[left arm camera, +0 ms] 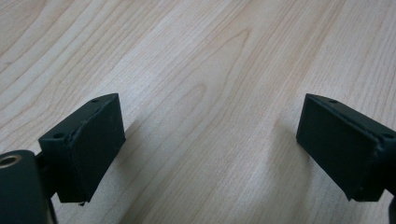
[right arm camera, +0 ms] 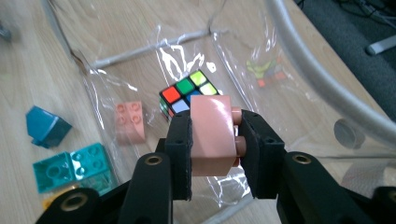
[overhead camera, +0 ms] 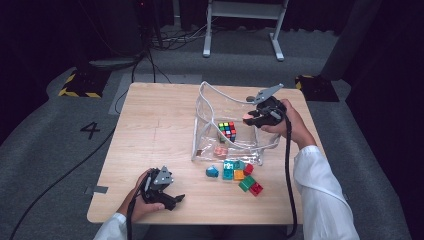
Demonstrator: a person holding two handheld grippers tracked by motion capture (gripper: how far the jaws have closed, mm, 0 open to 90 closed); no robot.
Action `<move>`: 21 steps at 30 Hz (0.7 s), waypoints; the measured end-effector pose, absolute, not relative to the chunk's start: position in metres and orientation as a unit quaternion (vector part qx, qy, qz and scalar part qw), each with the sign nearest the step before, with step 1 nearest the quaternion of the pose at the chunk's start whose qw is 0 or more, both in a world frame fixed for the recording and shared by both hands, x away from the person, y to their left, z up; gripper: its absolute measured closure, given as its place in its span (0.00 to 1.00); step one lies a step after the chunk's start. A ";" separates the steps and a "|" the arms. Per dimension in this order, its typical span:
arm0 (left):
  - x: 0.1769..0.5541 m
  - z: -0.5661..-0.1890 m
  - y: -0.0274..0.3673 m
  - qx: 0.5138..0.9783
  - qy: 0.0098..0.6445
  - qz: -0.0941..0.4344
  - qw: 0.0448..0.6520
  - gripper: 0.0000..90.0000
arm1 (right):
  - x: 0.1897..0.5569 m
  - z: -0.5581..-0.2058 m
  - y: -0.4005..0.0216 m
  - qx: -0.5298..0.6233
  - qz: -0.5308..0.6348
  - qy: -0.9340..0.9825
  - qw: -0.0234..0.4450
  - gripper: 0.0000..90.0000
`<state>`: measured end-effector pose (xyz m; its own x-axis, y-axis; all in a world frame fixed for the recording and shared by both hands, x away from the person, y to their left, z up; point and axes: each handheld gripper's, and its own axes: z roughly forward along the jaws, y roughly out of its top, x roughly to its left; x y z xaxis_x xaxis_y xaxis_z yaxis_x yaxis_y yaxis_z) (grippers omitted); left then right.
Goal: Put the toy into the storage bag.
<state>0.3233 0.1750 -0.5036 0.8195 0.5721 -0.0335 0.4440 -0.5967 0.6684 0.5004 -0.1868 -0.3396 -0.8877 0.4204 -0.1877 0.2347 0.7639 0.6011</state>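
- Pink brick [right arm camera: 211, 135] sat clamped between the pads of the right claw [right arm camera: 215, 140], studs turned toward one pad.
- Right claw [overhead camera: 257, 116] hung over the open top of the clear bag [overhead camera: 205, 107], at the bag's right side in the high view.
- Bag stood on the worktop [overhead camera: 150, 130]; inside lay a colour cube [overhead camera: 227, 130] and a second pink brick [right arm camera: 129, 122], just beside each other but apart.
- Left claw [overhead camera: 167, 196] rested near the worktop's front left edge, well apart from the bag; jaws stood wide, nothing between them, bare wood below [left arm camera: 210, 116].
- Loose bricks lay in front of the bag: a blue one [overhead camera: 212, 172], teal [overhead camera: 228, 171], orange [overhead camera: 239, 174], green [overhead camera: 246, 183], red [overhead camera: 256, 189].
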 end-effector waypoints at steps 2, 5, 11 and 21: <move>0.323 -0.504 0.175 0.889 0.286 0.092 0.346 0.09 | 0.502 -0.343 -0.186 0.178 0.285 0.929 0.157 0.74; 0.324 -0.504 0.175 0.889 0.285 0.092 0.346 0.09 | 0.503 -0.345 -0.185 0.183 0.273 0.932 0.155 0.74; 0.323 -0.504 0.175 0.889 0.285 0.092 0.346 0.09 | 0.503 -0.350 -0.191 0.185 0.225 0.944 0.158 0.74; 0.323 -0.504 0.175 0.889 0.285 0.092 0.346 0.09 | 0.498 -0.349 -0.212 0.205 0.226 0.935 0.179 0.67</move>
<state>0.3234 0.1750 -0.5036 0.8206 0.5705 -0.0332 0.4427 -0.5977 0.6684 0.4982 -0.2119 -0.3485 -0.8518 0.4650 -0.2413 0.3035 0.8134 0.4962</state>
